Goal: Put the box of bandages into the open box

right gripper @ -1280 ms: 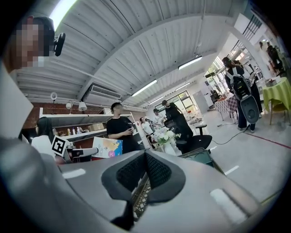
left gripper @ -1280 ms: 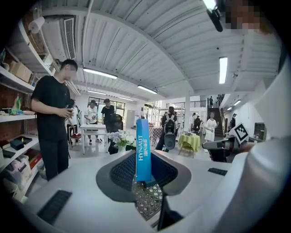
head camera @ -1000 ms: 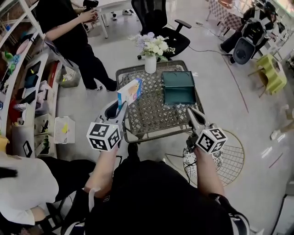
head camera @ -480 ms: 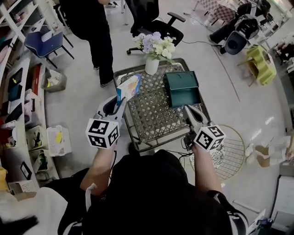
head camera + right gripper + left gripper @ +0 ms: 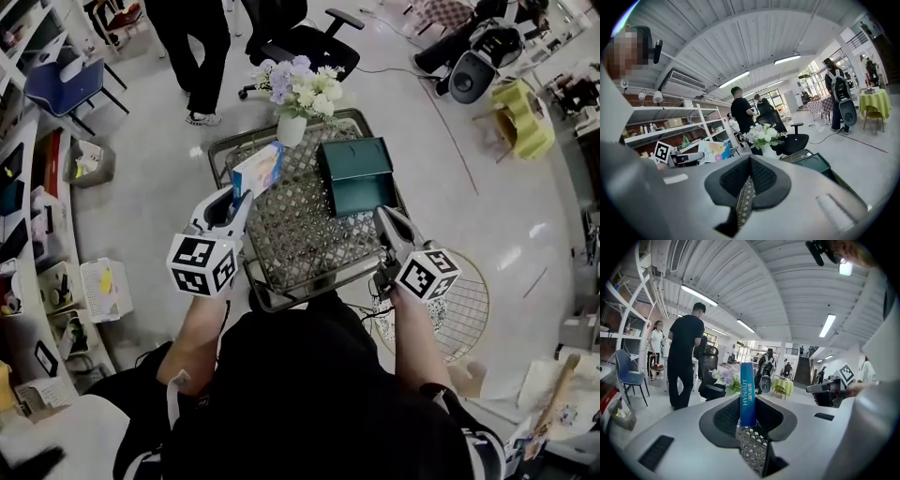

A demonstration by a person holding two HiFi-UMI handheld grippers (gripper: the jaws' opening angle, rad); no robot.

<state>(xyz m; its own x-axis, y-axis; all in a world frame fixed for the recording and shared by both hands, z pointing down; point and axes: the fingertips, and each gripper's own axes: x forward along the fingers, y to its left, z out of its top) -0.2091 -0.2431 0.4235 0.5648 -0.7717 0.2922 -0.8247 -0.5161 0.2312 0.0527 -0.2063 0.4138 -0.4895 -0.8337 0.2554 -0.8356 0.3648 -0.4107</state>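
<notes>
The box of bandages (image 5: 259, 170), white and blue with a pastel picture, is held upright above the left edge of the wire table. My left gripper (image 5: 238, 198) is shut on its lower end. In the left gripper view its blue edge (image 5: 747, 393) stands pinched between the pads. The open box (image 5: 354, 174) is dark green, lid up, and sits at the table's back right; the right gripper view shows that green box (image 5: 813, 162) too. My right gripper (image 5: 382, 219) hovers at the table's right edge just before the green box, shut and empty, its pads meeting (image 5: 749, 160).
A white vase of flowers (image 5: 292, 97) stands at the back of the wire mesh table (image 5: 300, 246). Behind it are a black office chair (image 5: 302, 36) and a standing person's legs (image 5: 195, 39). Shelves (image 5: 28, 234) line the left; a round wire rack (image 5: 469, 307) lies at the right.
The head view has swung, so the table sits higher and more to the left. The person in black has walked farther off. Both grippers keep their grip and place over the table.
</notes>
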